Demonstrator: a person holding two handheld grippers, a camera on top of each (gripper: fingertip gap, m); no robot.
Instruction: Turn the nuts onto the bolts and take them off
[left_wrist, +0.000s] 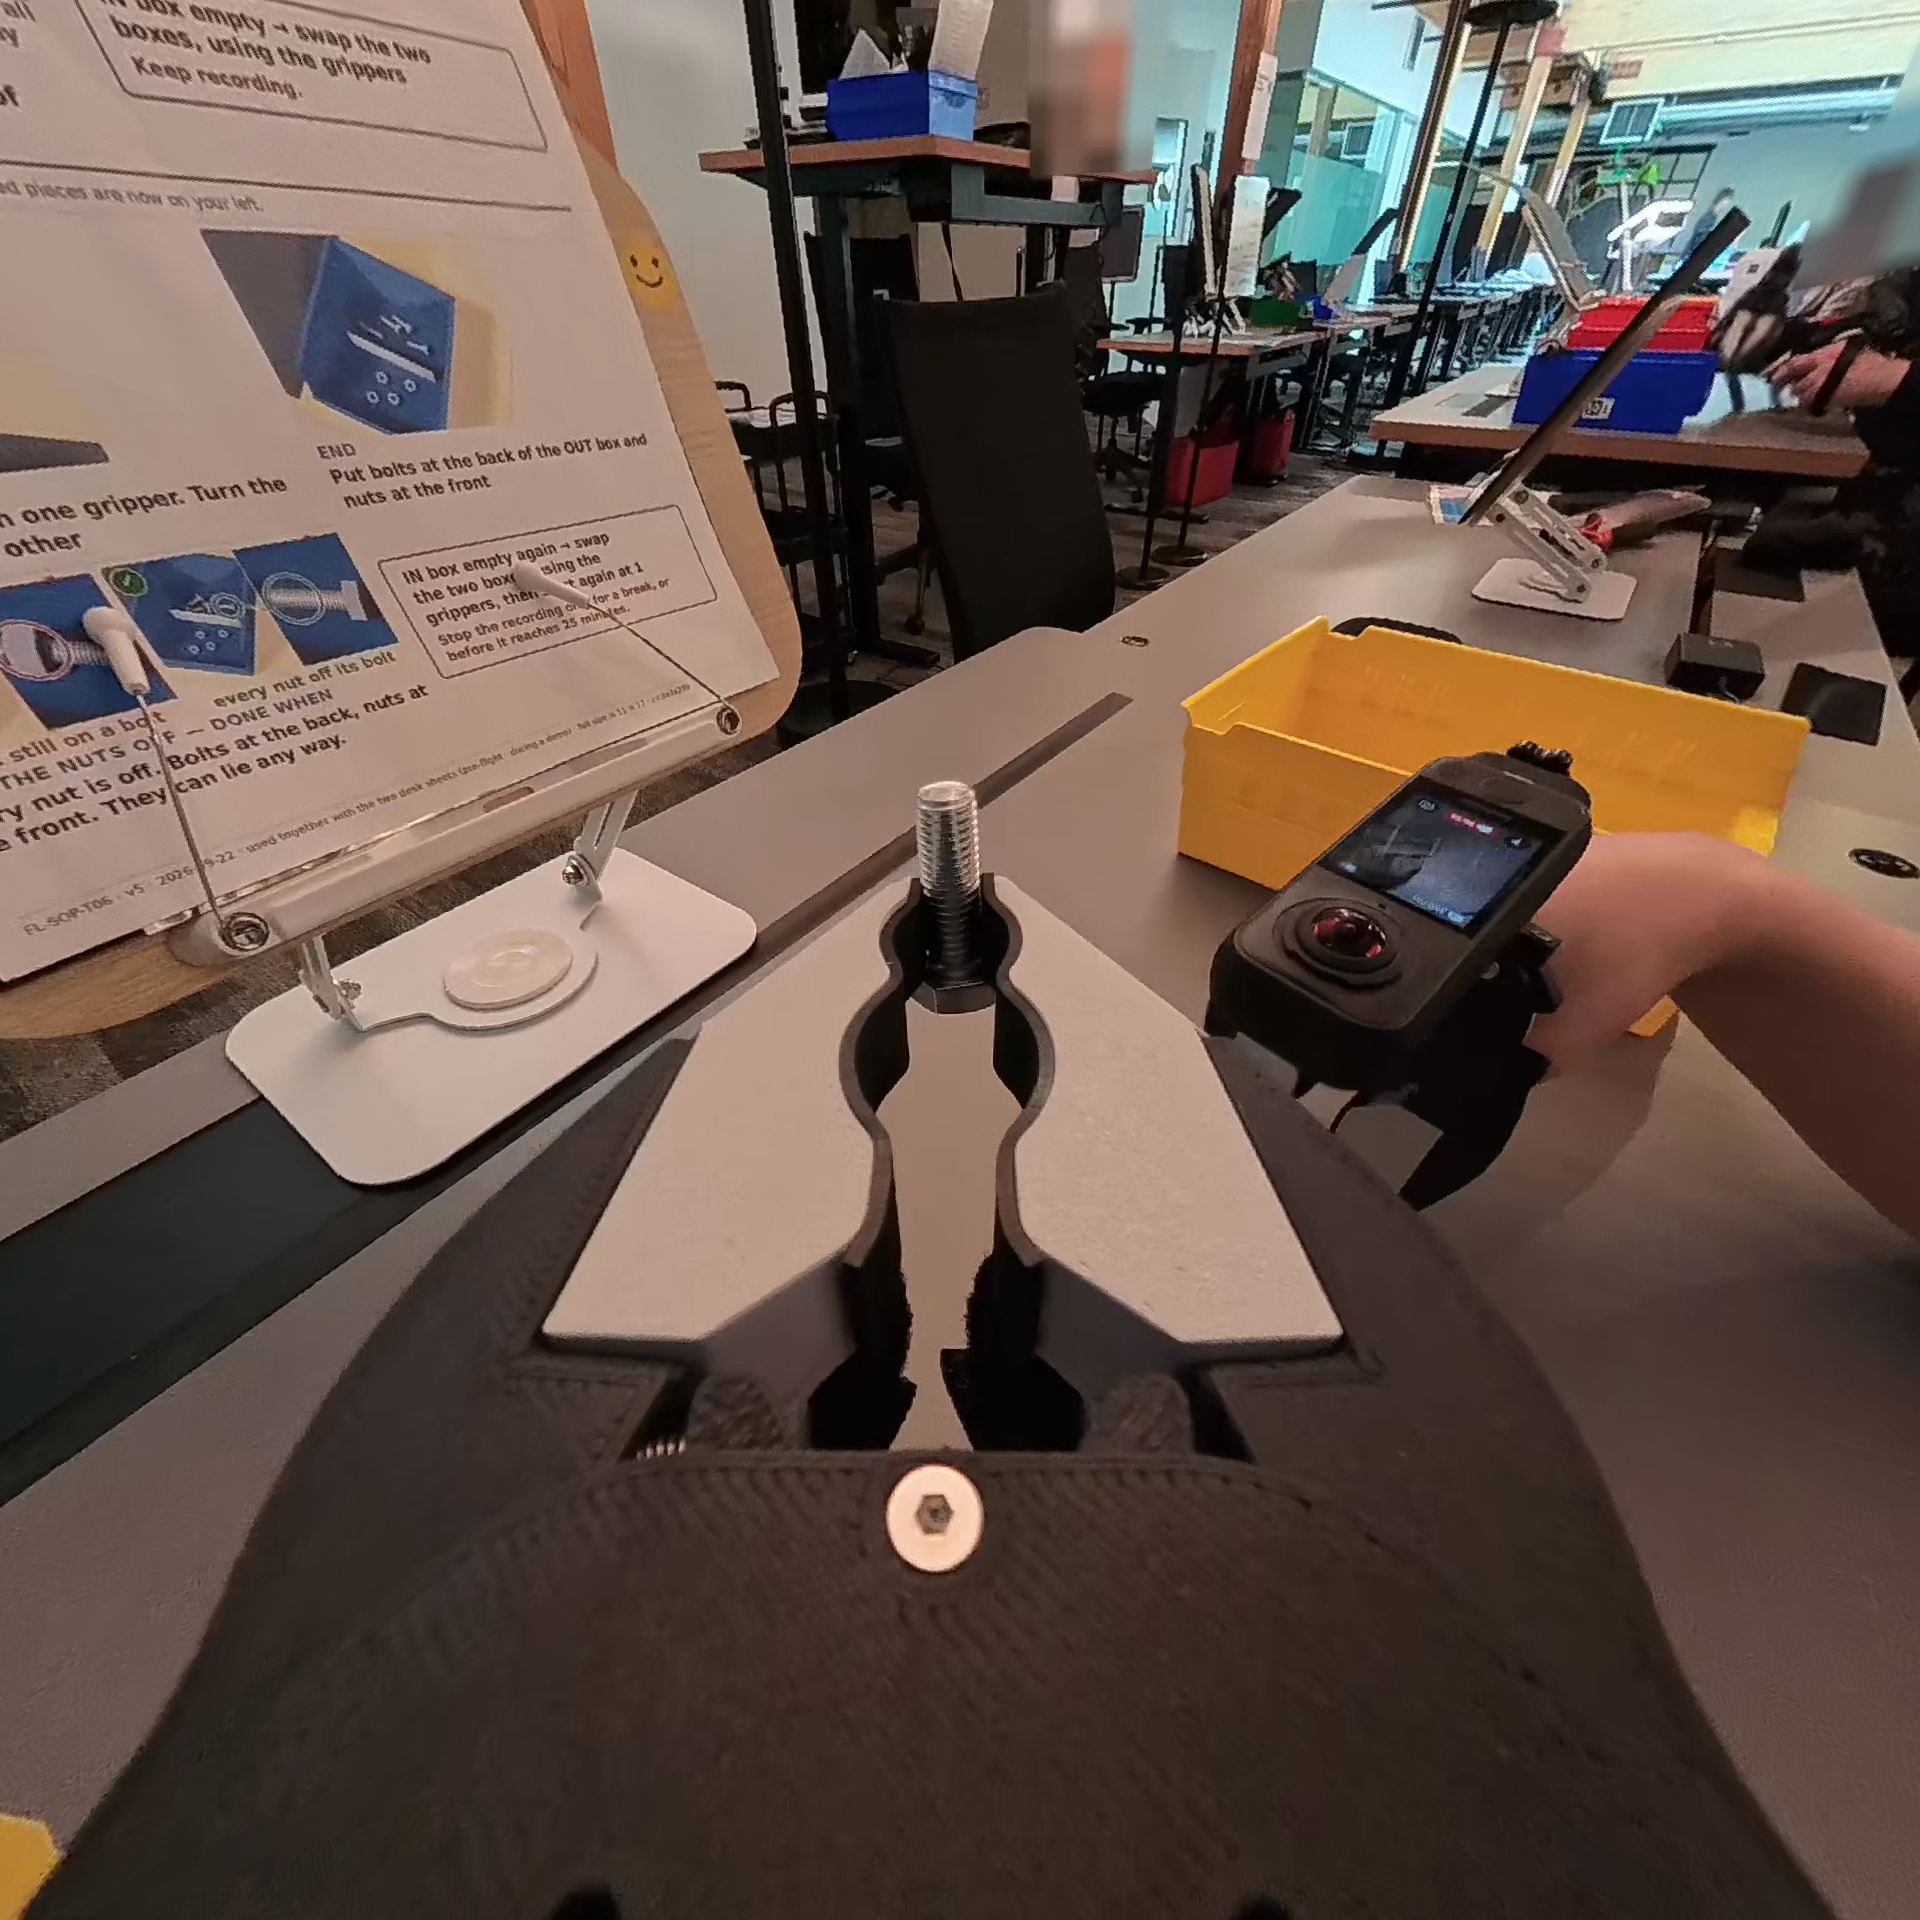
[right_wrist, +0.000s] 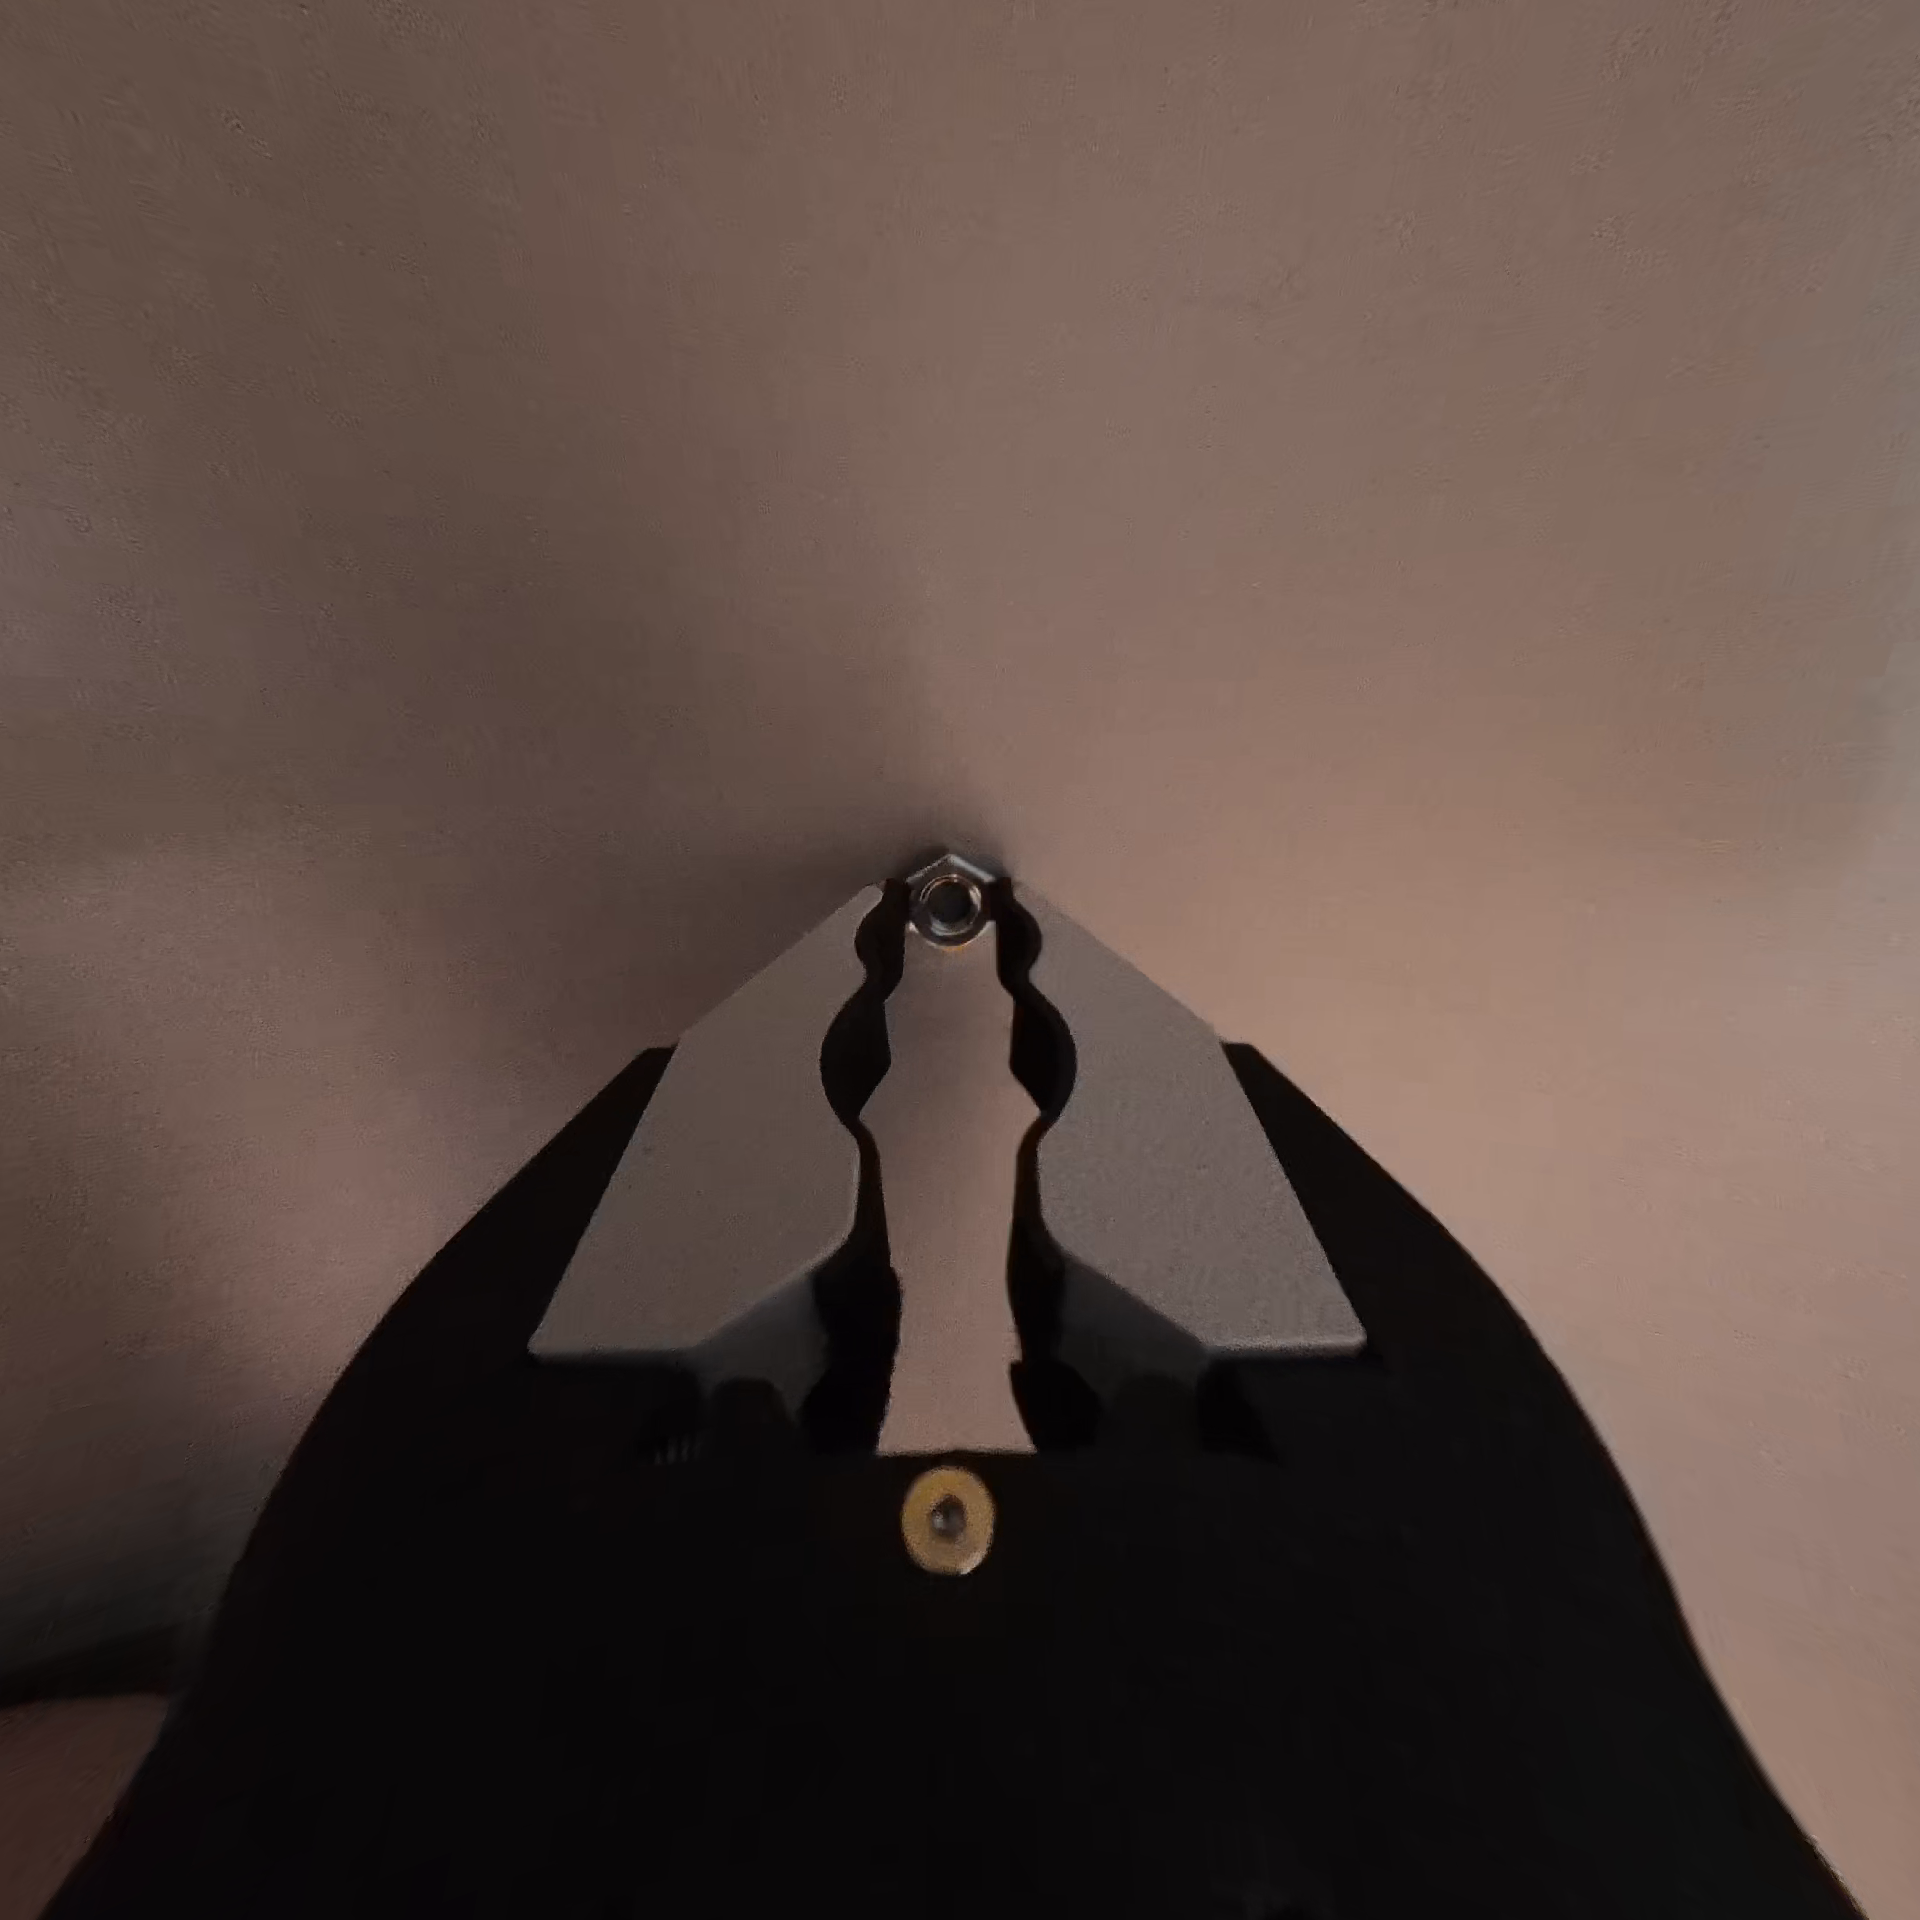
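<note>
Shiny threaded metal bolt (left_wrist: 945, 862); glossy metal nut (right_wrist: 947, 918).

left gripper (left_wrist: 948, 940): jaws clamped, level | right gripper (right_wrist: 945, 914): jaws pinched, facing down

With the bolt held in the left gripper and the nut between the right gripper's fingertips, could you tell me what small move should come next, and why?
Probably lift the right gripper with the nut off the table and carry it toward the bolt. The left gripper already holds the bolt with its threaded end bare and free, and the nut sits pinched at the fingertips.
</note>
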